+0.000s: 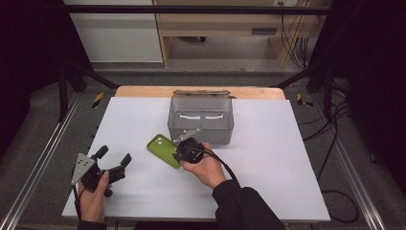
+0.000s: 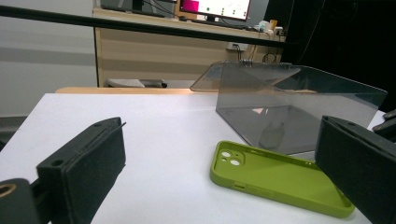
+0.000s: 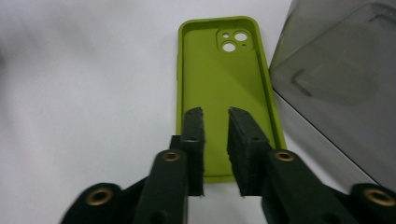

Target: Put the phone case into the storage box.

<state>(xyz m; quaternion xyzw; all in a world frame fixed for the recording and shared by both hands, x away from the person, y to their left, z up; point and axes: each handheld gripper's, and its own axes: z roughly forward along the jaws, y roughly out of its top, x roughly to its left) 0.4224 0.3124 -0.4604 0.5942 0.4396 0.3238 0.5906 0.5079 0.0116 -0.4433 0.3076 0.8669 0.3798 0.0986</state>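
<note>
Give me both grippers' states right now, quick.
Left gripper: open, holding nothing.
Right gripper: nearly shut above the green phone case; whether it grips it cannot be told.

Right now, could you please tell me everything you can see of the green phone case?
The green phone case is an empty, matte, rubbery-looking shell lying flat, open side up, on the white table beside the smoky clear box. Three camera cutouts pierce one end. The right tool, nearly closed, hangs over its other end; whether it touches is unclear.

Open tongs [image 2: 224,172] frame green phone case [image 2: 280,179] — probably touching the box [image 2: 299,112].
</note>
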